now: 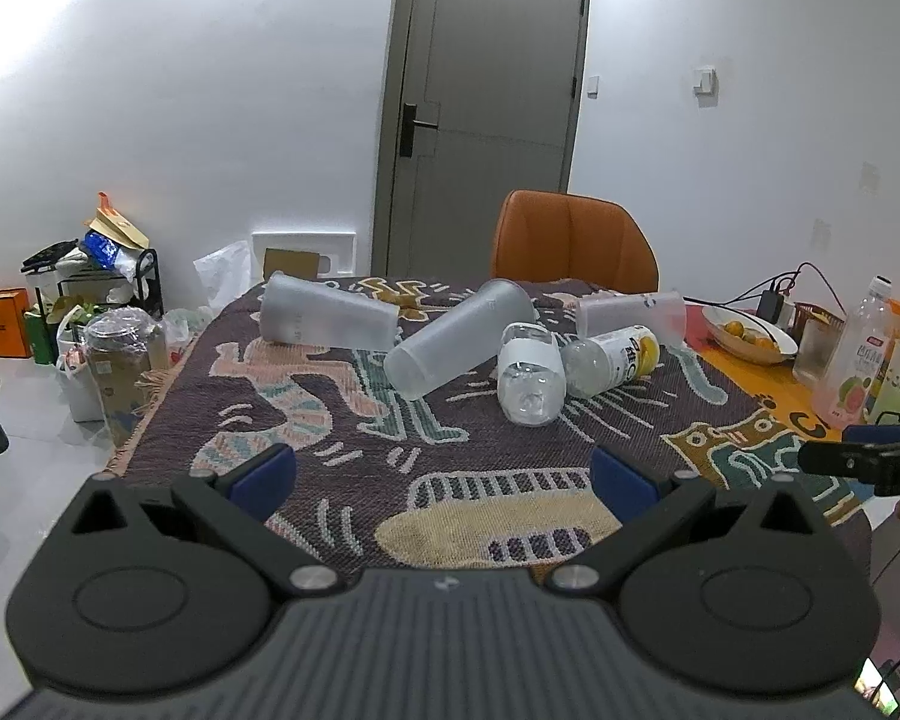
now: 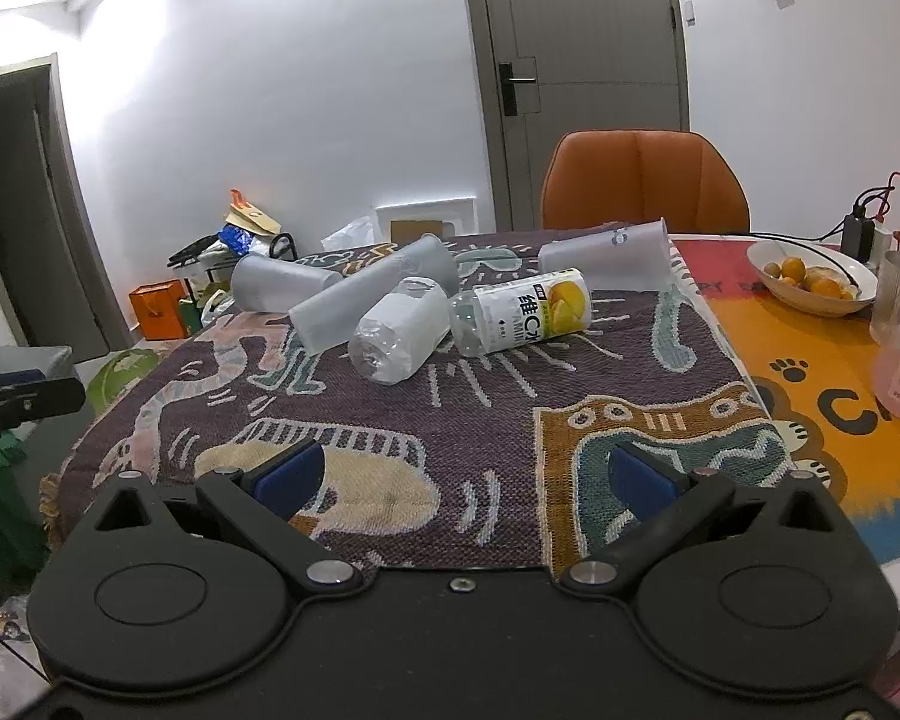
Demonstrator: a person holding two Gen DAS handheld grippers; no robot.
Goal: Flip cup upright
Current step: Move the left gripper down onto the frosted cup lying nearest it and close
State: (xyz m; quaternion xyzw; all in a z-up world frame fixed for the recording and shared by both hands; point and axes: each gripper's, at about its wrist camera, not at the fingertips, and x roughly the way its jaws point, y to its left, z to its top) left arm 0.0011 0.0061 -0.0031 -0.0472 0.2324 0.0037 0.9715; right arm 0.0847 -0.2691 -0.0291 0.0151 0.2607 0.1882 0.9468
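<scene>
Both grippers released, holding nothing: left gripper (image 1: 444, 471), right gripper (image 2: 462, 474); the middle frosted cup (image 1: 459, 339) lies ahead of your fingers; straddle its body squarely, clear of the bottle (image 1: 528, 372) touching it.

On the desk (image 2: 768, 324), three cups lie on their sides at the far end: one far left (image 1: 324, 315), one leaning across the middle (image 1: 459, 339), one far right (image 1: 630, 312). Two bottles (image 1: 528, 375) (image 1: 615, 360) lie before them, side by side. A chair (image 1: 573, 246) stands behind the desk, and a fruit bowl (image 2: 810, 270) sits to the right.

Three frosted cups (image 1: 459, 339) sideways on cloth
</scene>
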